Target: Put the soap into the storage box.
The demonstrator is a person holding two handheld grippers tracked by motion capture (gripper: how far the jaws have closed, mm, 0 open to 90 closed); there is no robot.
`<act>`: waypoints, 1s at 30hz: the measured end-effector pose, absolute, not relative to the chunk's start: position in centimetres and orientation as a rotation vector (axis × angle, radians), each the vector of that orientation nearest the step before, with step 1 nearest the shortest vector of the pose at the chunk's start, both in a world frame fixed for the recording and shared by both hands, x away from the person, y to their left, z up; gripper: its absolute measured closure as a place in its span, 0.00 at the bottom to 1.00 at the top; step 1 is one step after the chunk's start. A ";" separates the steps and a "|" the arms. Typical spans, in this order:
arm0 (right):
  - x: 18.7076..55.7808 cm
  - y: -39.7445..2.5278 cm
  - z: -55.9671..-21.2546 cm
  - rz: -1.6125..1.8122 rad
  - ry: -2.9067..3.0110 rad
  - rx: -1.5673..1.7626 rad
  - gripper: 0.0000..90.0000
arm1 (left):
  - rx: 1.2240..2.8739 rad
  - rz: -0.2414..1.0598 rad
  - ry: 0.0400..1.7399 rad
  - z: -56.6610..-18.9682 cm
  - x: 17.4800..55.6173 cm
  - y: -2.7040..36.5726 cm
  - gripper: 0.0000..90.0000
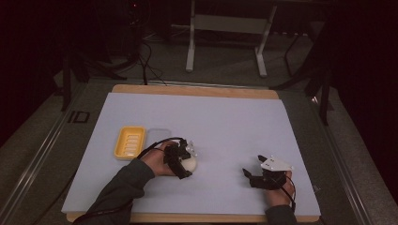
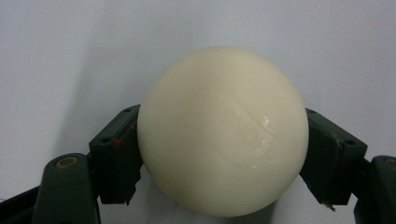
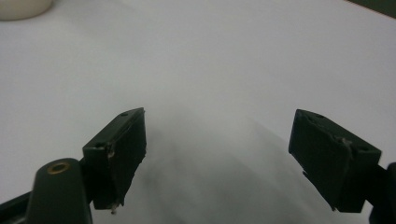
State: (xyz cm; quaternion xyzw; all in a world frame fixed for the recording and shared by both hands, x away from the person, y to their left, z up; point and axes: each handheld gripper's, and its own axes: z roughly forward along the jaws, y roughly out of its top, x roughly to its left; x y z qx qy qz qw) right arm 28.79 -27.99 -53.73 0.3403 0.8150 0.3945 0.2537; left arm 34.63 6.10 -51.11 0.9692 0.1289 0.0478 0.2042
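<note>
A round cream bar of soap (image 2: pixel 223 130) with an embossed mark sits between the jaws of my left gripper (image 2: pixel 222 144), and both pads press its sides. In the high view the soap (image 1: pixel 191 163) is at the mat's middle left, with the left gripper (image 1: pixel 180 160) over it, just right of a yellow soap dish (image 1: pixel 129 142). I cannot tell whether the soap rests on the mat or hangs just above it. My right gripper (image 1: pixel 248 176) is low at the front right, open and empty, its jaws (image 3: pixel 219 154) wide apart over bare mat.
A pale blue-grey mat (image 1: pixel 225 122) covers the wooden table. A faint clear lid or tray (image 1: pixel 159 136) lies right of the yellow dish. A corner of the soap (image 3: pixel 18 7) shows at the top left of the right gripper view.
</note>
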 end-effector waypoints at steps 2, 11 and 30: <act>28.8 -28.0 -53.7 1.072 2.215 0.927 0.21 | 2.709 0.134 0.354 -51.1 34.6 6.2 0.27; 28.8 -28.0 -53.7 1.075 2.213 0.923 0.21 | 2.745 0.132 0.337 -50.9 33.9 7.2 0.27; 28.8 -28.0 -53.7 1.071 2.214 0.924 0.21 | 2.941 0.047 0.283 -50.5 34.2 7.0 0.27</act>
